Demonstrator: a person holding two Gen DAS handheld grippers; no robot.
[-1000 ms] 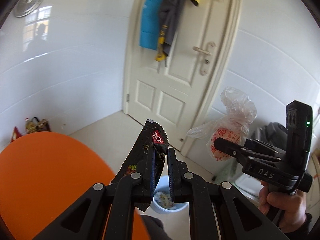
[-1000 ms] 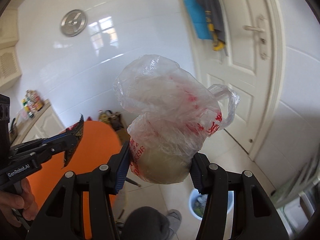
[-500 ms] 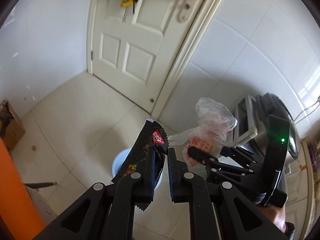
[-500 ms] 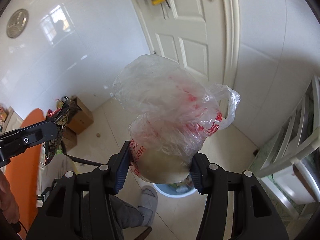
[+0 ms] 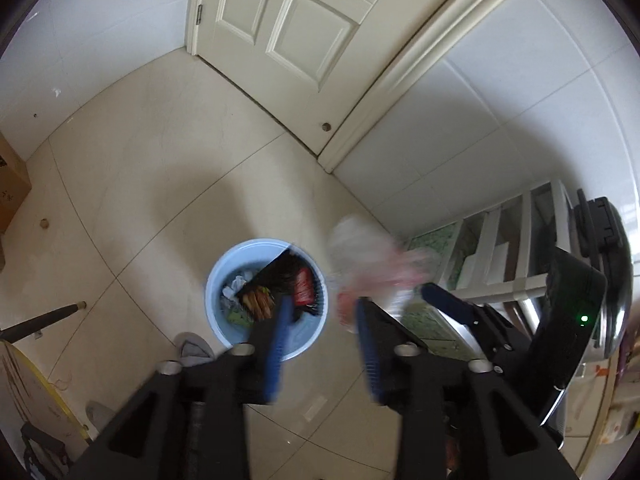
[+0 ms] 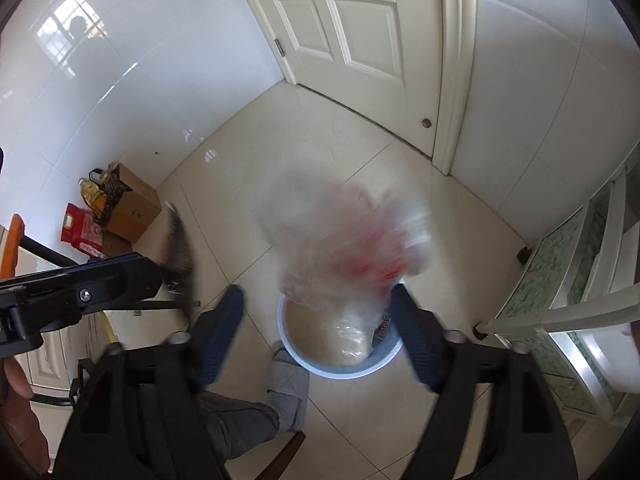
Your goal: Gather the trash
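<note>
1. Left wrist view: a cream tiled floor (image 5: 168, 168) runs to a panelled white door (image 5: 288, 28). A pale blue bin (image 5: 224, 280) stands on the floor below.
2. The left gripper (image 5: 322, 312) has just been opening; its jaws stand apart, pressing on nothing. The dark snack wrapper (image 5: 288, 280), black with red and orange print, lies tilted inside the bin, over crumpled paper.
3. Only this view shows the wrapper in the bin; the plastic bag (image 5: 368, 256) is a pale blur beside the rim.
4. Right wrist view: the right gripper (image 6: 318, 308) has just been opening, its jaws wide and clear of the bag (image 6: 344, 256).
5. The clear, red-printed bag, blurred, hangs over the bin (image 6: 384, 356), its beige bottom inside. A cardboard box (image 6: 132, 208) appears only here.
</note>
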